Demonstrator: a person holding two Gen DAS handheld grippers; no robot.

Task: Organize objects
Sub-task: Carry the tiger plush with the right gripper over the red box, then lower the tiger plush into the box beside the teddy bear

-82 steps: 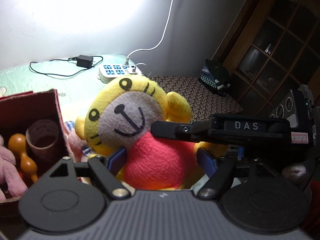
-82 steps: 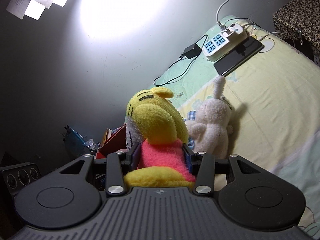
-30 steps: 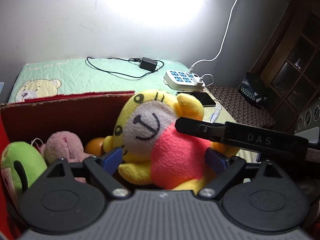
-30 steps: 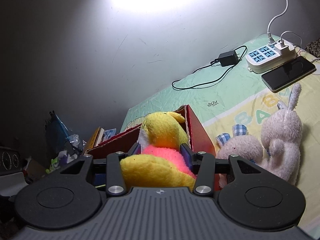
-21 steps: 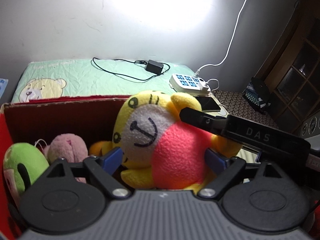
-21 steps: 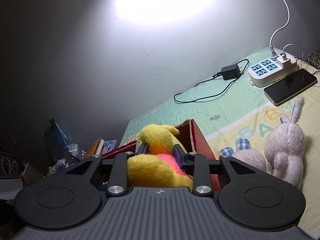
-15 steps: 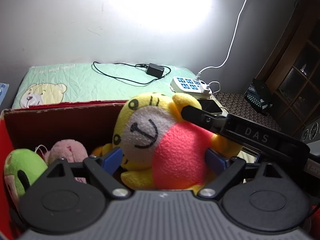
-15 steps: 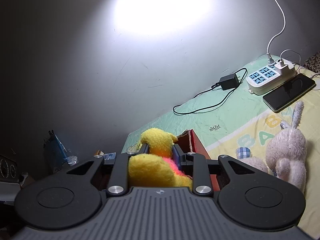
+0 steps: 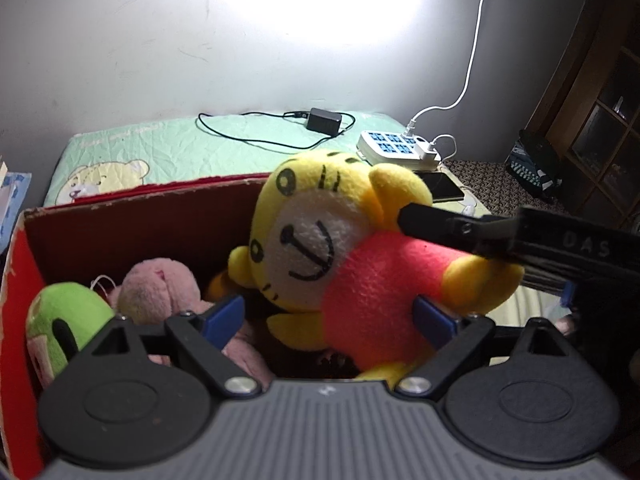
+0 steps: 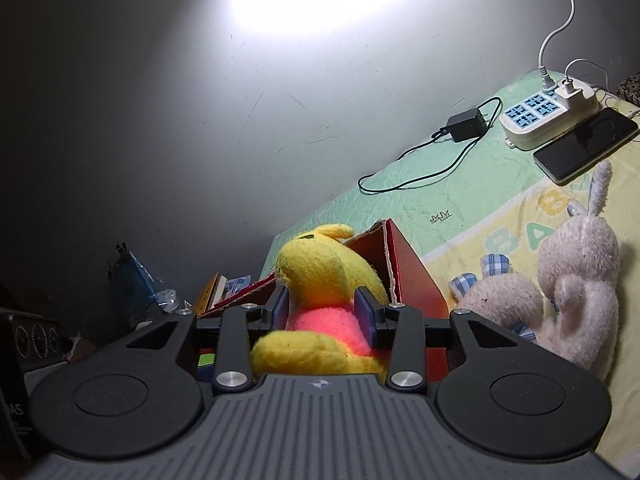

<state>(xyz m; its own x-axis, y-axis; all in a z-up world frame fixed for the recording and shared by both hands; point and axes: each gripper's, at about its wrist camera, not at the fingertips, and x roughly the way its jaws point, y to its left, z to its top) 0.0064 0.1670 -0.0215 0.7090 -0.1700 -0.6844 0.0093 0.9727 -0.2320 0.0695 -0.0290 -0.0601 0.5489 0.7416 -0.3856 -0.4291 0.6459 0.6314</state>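
Yellow tiger plush (image 9: 320,248) w/ red-pink body sits at the open top of the red cardboard box (image 9: 132,216), head tilted left, leaning over the box's right side.

Right gripper (image 10: 325,312) has the plush's pink torso between its blue pads; the pads touch the fabric both sides, and its jaws are opening right now. In the left wrist view its black finger lies across the plush's shoulder.

Left gripper (image 9: 330,316) is spread wide. Its right pad sits against the plush's red body; the left pad is clear of the toy, near its yellow arm. No squeeze visible.

Inside box, left of tiger: pink plush (image 9: 160,288) and green plush (image 9: 68,316).

Box rests on bed (image 10: 460,200). Beside it on the bed: white bunny plush (image 10: 572,280). Further back: power strip (image 10: 548,120), phone (image 10: 584,144), black adapter (image 10: 466,122) w/ cord.
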